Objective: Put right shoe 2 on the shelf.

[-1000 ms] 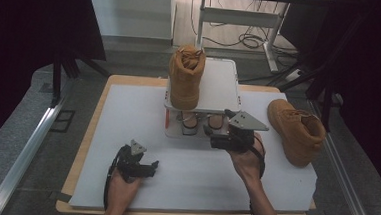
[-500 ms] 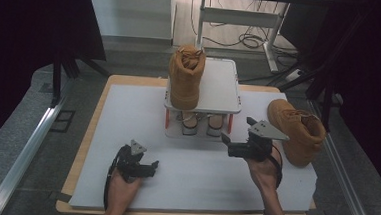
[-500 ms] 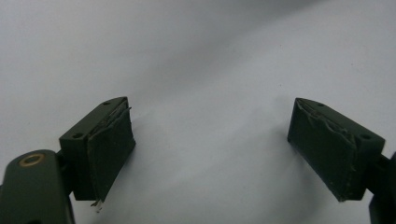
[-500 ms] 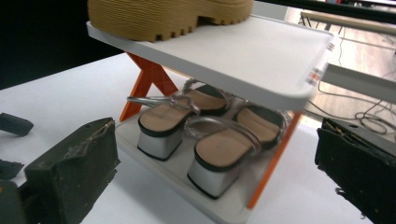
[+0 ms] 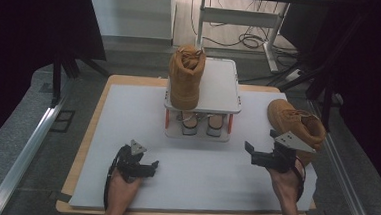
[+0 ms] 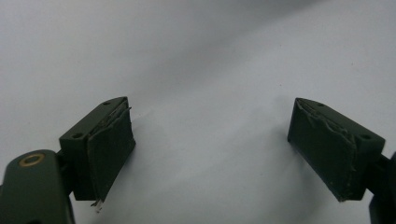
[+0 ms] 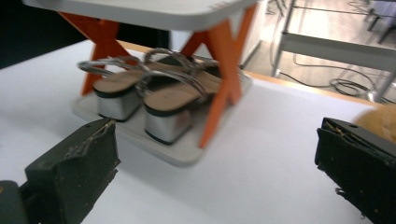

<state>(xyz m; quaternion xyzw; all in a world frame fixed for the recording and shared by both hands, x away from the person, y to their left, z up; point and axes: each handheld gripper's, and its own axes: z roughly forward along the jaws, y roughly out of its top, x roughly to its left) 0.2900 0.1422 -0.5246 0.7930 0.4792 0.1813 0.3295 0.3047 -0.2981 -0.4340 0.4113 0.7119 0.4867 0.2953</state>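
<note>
Two boots [image 5: 186,77] [image 5: 296,125]; two sandals [image 7: 144,95]; both grippers [image 5: 147,166] [image 5: 250,153], jaws wide, empty.

Two tan boots: one [image 5: 186,77] on the white shelf [image 5: 220,84], one [image 5: 293,121] near the table's right edge. Shelf legs [image 7: 219,60] orange. Sandals [image 7: 154,93] beige with silver heels. Table cover [image 5: 195,168] plain white. Both grippers' pads [image 6: 109,149] black.

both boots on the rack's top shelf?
No: in the high view one tan boot stands on the top shelf, while the other boot lies on the table to its right.
</note>
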